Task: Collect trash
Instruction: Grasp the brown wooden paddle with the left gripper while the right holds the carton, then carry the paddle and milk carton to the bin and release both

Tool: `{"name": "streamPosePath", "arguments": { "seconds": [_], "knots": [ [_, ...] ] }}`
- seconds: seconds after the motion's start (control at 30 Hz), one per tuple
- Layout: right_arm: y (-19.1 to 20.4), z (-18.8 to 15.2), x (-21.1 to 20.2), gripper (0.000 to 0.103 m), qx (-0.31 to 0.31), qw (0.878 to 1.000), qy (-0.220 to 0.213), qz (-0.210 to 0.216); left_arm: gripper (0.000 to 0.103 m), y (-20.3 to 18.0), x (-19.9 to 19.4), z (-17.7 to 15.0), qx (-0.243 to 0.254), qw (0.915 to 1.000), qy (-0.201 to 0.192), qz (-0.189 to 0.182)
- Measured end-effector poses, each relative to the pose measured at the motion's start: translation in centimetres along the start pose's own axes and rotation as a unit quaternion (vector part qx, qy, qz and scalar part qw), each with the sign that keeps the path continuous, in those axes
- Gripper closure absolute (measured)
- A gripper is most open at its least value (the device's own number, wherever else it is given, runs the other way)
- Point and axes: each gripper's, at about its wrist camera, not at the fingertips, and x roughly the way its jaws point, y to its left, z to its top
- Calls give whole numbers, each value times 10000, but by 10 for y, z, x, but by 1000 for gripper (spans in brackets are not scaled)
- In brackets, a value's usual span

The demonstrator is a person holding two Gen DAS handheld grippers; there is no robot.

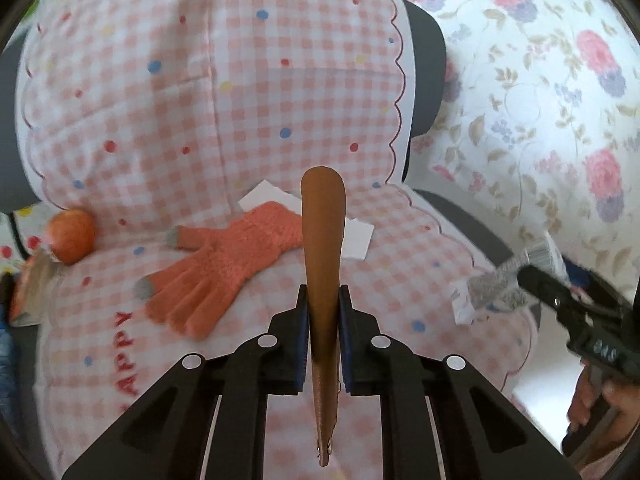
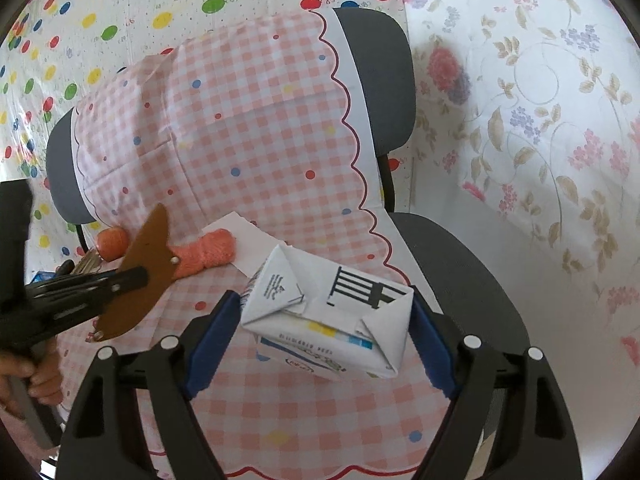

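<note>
My left gripper (image 1: 323,300) is shut on a flat brown leather piece (image 1: 323,240) held edge-on above the chair seat; it also shows in the right wrist view (image 2: 142,276). My right gripper (image 2: 326,312) is shut on a white folded carton (image 2: 332,312), also seen at the right of the left wrist view (image 1: 496,284). On the seat lie an orange knitted glove (image 1: 224,264), a white paper (image 1: 360,236) under it, and an orange fruit (image 1: 72,234) at the left.
The chair (image 2: 380,80) is grey, covered by a pink checked cloth (image 1: 200,80). A floral sheet (image 1: 540,100) hangs to the right and a polka-dot sheet (image 2: 120,20) behind. A crumpled wrapper (image 1: 32,292) lies by the fruit.
</note>
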Motion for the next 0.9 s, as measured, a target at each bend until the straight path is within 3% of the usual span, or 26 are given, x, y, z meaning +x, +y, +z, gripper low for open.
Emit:
{"name": "streamPosePath", "arguments": {
  "seconds": [0.23, 0.57, 0.9],
  "knots": [
    [14, -15, -27, 23, -61, 9999, 6, -99, 89, -23, -36, -23, 204, 9997, -145, 71],
    [10, -59, -93, 23, 80, 9981, 39, -608, 89, -67, -56, -67, 550, 9949, -186, -819],
    [-25, -118, -153, 23, 540, 9898, 144, -1309, 89, -129, -59, -109, 1112, 9826, 18, -1487]
  ]
}}
